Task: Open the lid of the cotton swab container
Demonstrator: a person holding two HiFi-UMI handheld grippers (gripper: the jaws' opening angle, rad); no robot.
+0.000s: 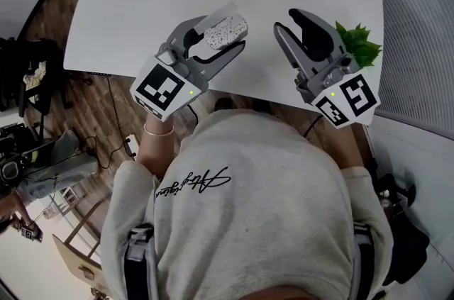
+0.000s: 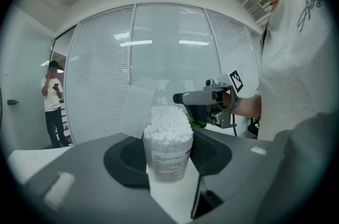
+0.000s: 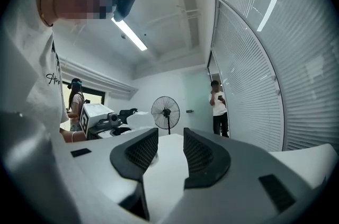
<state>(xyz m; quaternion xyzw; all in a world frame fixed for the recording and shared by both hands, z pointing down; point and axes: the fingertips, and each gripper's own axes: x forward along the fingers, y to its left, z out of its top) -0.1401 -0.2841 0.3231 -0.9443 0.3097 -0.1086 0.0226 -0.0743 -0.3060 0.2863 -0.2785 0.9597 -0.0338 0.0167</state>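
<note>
Both tongs hang over the near edge of the counter (image 1: 142,1), mid-frame in the head view: the left tongs (image 1: 221,37) clamp the cotton swab container (image 2: 167,154), its lid (image 2: 136,109) flipped up, and the right tongs (image 1: 294,20) gape empty.

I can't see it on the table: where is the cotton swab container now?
The cotton swab container sits clamped in the jaws of the left gripper, over the near edge of the white table, left of centre in the head view.
</note>
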